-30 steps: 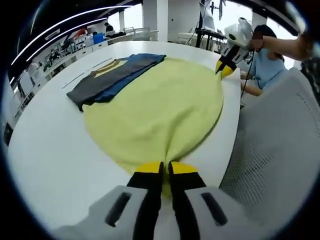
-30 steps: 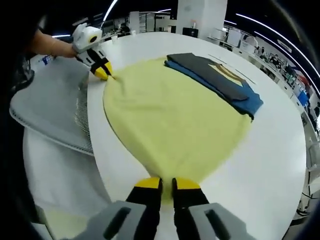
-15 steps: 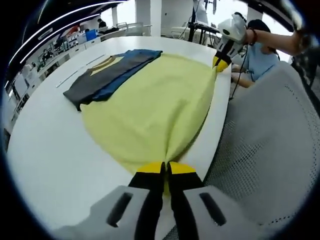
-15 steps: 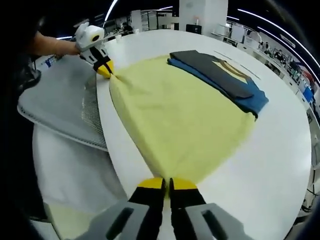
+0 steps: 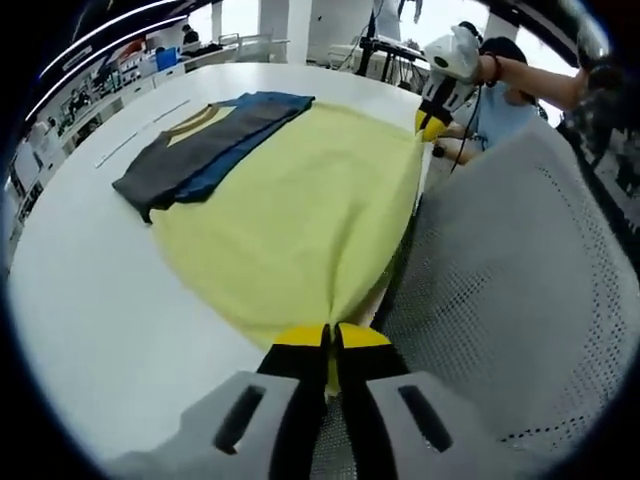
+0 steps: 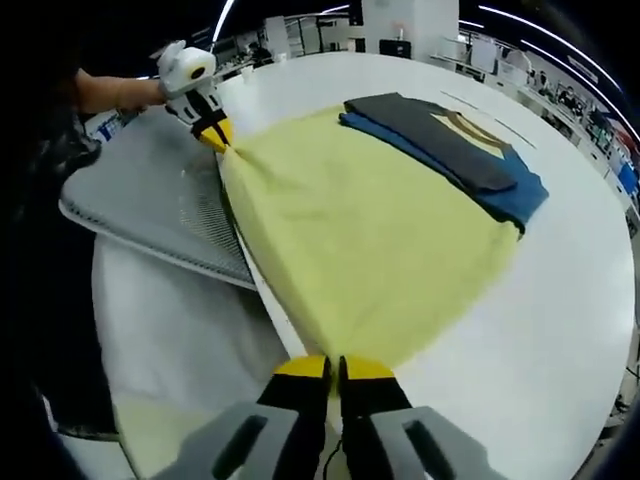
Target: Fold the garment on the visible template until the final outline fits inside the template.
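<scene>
One white table [image 5: 80, 300] fills the left half of the left gripper view. One grey mesh surface [image 5: 500, 290], probably a chair back, occupies the right half of that view. One yellow garment [image 5: 300, 220] lies spread across the centre of the table, its near edge drawn out past the table rim. Two folded garments sit stacked at upper left, touching the yellow garment's far edge: one blue garment [image 5: 235, 150] below, one dark grey garment [image 5: 175, 160] on top.

Two grippers are present. The left gripper [image 5: 328, 340], bottom centre, has its jaws pressed together on one corner of the yellow garment. The right gripper [image 6: 334, 368], bottom centre of the right gripper view, pinches the opposite corner the same way, jaws closed on the fabric.
</scene>
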Demonstrator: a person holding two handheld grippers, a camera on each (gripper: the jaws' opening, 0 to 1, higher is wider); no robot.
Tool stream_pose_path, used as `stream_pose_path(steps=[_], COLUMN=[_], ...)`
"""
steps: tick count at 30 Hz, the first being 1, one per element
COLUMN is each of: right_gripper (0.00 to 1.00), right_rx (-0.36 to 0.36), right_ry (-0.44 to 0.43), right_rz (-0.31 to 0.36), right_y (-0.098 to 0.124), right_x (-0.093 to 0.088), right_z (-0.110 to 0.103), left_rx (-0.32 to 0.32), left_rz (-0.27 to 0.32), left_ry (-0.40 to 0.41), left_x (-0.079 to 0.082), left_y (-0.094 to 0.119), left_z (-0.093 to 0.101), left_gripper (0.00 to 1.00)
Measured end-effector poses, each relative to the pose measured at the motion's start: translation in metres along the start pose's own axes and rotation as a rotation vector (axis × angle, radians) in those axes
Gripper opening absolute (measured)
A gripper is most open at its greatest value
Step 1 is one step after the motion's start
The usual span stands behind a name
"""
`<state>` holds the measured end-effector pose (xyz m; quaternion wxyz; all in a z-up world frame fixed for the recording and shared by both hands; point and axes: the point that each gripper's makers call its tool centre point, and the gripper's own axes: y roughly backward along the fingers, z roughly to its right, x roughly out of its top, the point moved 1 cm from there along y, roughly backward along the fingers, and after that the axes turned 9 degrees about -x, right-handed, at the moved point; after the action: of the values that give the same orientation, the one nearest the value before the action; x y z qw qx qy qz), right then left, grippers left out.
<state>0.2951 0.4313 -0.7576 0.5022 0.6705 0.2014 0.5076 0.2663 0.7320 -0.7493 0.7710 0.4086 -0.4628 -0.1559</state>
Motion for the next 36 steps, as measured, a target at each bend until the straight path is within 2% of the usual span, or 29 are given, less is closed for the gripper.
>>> stream_pose_path(steps=[2,7,10,14,24,30,36], right_gripper=[0.00,0.00,0.00,0.00,0.00,0.00,0.00], right_rx=[0.011,0.048,0.075,0.056,-0.031,-0.075,-0.142], right_ry=[0.010,0.029,0.042,0.063,0.076,0.078,0.081], right_rz=[-0.016,-0.049,-0.048,-0.021,0.051,0.092,0.130], right_y=[0.003,0.010,0.014,0.014,0.024,0.029,0.035], right_x=[-0.002,-0.005,-0.003,0.000,0.023,0.039,0.055], right_z=[-0.003,-0.010,-0.015,-0.011,0.012,0.028,0.046], left_rx=[-0.019,-0.074,-0.091,-0.093,-0.009,0.023,0.063], left_rz=[-0.003,-0.022,-0.042,-0.044,0.036,0.048,0.067], left_ry=[0.024,0.027,0.030,0.063,0.068,0.044,0.008], left_x=[0.000,-0.004,-0.007,-0.004,0.027,0.037,0.055], left_y=[0.001,0.003,0.007,0.010,0.031,0.035,0.044], left_z=[0.006,0.019,0.023,0.022,0.001,-0.010,-0.025], left_gripper=[0.00,0.00,0.00,0.00,0.00,0.00,0.00])
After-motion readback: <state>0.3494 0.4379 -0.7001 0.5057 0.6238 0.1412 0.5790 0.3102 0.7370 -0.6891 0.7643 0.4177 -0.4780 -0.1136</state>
